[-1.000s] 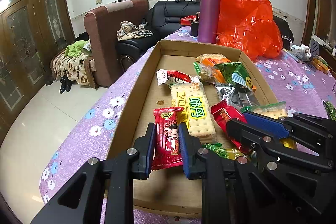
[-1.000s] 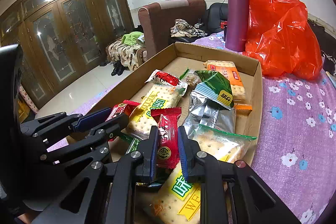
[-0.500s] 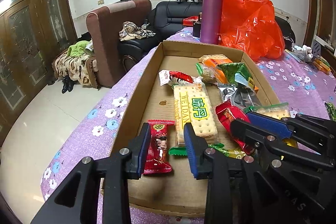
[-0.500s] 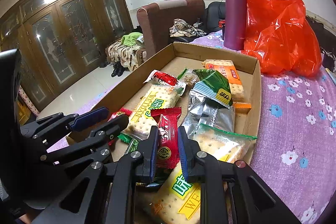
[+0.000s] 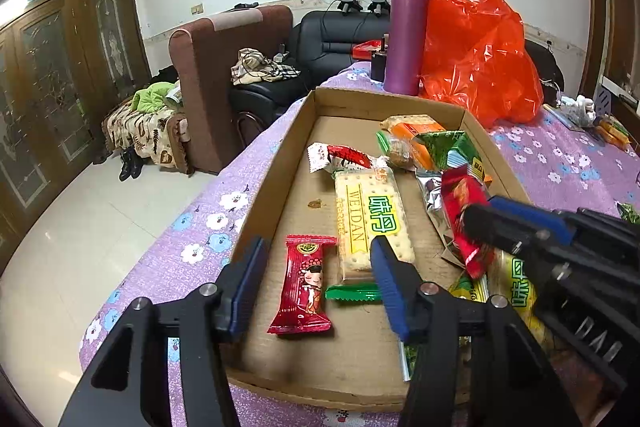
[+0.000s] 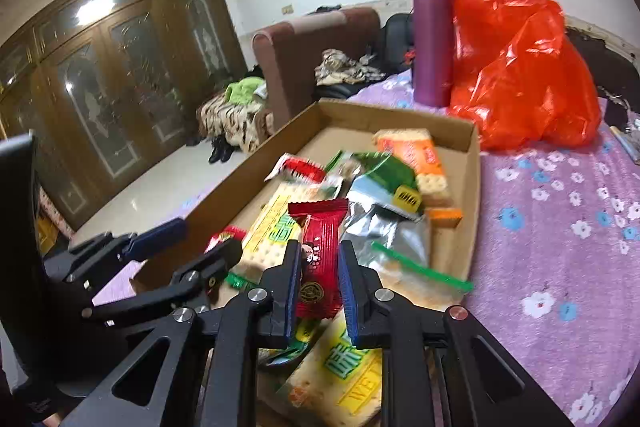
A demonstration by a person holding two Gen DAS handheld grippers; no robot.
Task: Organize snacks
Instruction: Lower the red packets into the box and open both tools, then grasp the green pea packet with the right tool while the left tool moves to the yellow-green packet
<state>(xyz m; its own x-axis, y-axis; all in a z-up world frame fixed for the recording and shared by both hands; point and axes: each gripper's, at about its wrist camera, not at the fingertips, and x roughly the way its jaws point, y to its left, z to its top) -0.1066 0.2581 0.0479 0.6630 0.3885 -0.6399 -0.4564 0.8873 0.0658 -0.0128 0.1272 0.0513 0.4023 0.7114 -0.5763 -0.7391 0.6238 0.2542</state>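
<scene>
A shallow cardboard tray [image 5: 272,187] on the purple flowered table holds several snack packs. My left gripper [image 5: 316,285] is open; a small red candy pack [image 5: 304,285] lies flat on the tray floor between its blue pads, untouched. A yellow Weidan cracker pack [image 5: 370,223] lies just right of it. My right gripper [image 6: 318,283] is shut on another red candy pack [image 6: 318,247], held a little above the pile. The right gripper also shows in the left wrist view [image 5: 516,227], with that red pack [image 5: 464,215] in it.
A purple flask [image 5: 408,35] and an orange plastic bag [image 5: 476,55] stand beyond the tray's far wall. Orange, green and silver packs [image 6: 400,187] fill the tray's far right. The table edge drops to a white floor on the left; armchairs stand behind.
My left gripper opened and let go of its red candy pack, which now lies on the tray floor. My right gripper lifted its red pack slightly and tilted.
</scene>
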